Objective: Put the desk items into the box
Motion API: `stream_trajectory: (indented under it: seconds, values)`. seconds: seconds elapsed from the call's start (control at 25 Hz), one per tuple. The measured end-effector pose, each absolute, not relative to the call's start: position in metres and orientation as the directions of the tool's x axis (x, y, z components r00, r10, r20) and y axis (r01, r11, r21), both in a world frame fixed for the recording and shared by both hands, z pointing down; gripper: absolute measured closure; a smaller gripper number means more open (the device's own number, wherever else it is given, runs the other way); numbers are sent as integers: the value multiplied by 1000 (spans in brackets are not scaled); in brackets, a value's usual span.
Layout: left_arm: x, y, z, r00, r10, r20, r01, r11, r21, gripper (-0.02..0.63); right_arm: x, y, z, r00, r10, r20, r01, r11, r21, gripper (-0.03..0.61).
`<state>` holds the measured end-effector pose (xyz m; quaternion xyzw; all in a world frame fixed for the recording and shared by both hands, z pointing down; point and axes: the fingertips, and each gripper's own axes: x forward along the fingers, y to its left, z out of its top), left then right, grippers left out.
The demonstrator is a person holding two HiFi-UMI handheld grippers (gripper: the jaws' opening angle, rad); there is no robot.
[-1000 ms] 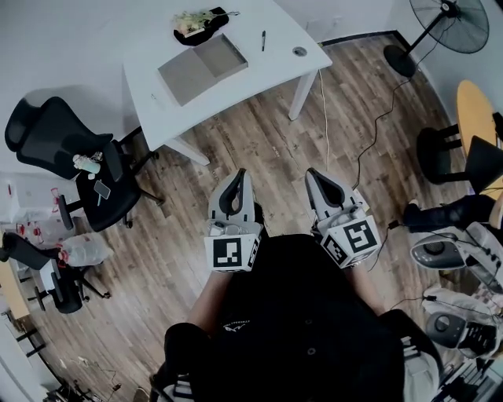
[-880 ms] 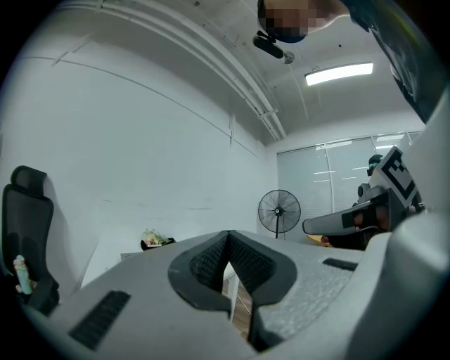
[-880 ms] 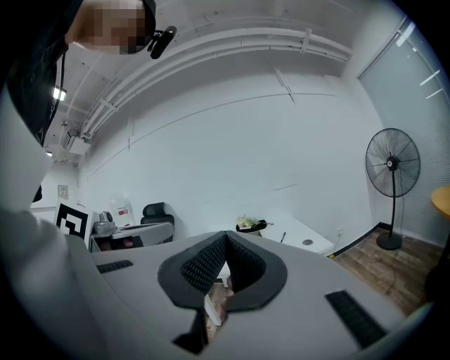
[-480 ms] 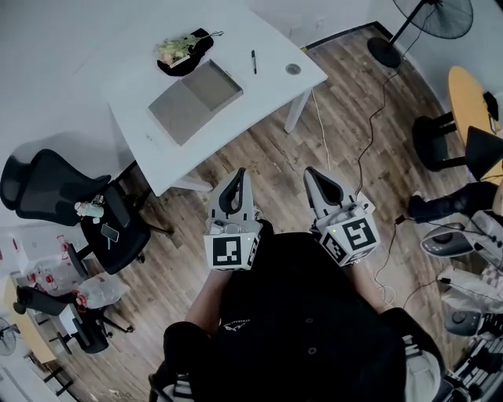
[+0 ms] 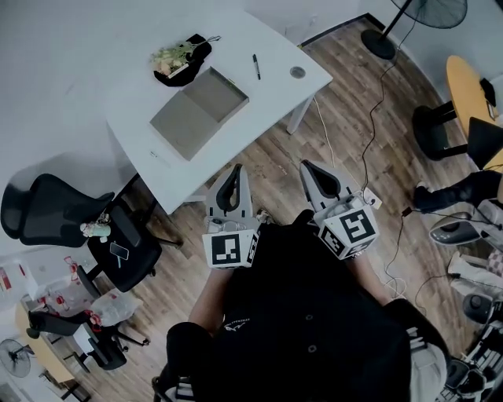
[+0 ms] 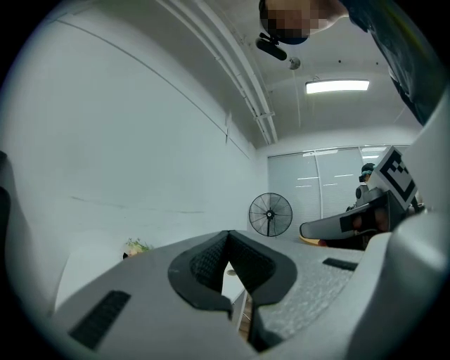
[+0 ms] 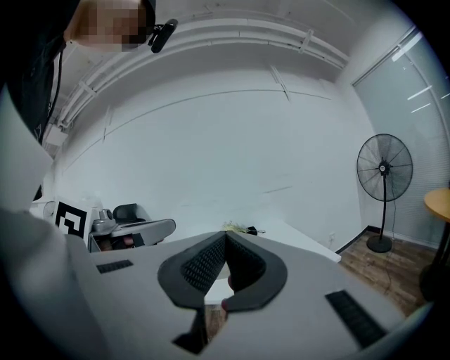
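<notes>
two grippers were held side by side in front of the person's dark torso, over the wood floor point(image 5: 338, 133), tips toward the white desk point(image 5: 271, 94) and short of its near edge. left gripper point(image 5: 234, 173): its own view showed the ribbed pads pressed together at the tips, nothing between them. right gripper point(image 5: 309, 167): same reading in its own view, jaws closed tip to tip and empty.

desk contents, head view: an open grey box point(image 5: 200, 111) lay flat near the middle. a black pen point(image 5: 256, 66) lay to the right of the box, apart from it. a small round item point(image 5: 297, 72) sat near the desk's right corner, apart from the pen. a black pouch with greenery point(image 5: 181, 56) sat at the far edge, just beyond the box. none of the items was inside the box.

a black office chair point(image 5: 55, 213) stood left of the desk. a standing fan point(image 5: 424, 12) was at the upper right.
</notes>
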<state>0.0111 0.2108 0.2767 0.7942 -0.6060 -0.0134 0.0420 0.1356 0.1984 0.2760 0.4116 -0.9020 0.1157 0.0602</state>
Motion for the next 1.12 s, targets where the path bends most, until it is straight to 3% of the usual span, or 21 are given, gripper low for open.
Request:
stream_trajectory:
  seconds: [0.6, 1.12]
  values:
    - [-47, 193, 278, 105, -994, 21, -991, -103, 86, 606, 92, 140, 288, -707, -671, 224, -706, 687, -171, 579]
    - [-83, 114, 284, -14, -998, 60, -996, 19, 87, 606, 47, 37, 303, -764, -586, 272, -639, 747, -185, 579]
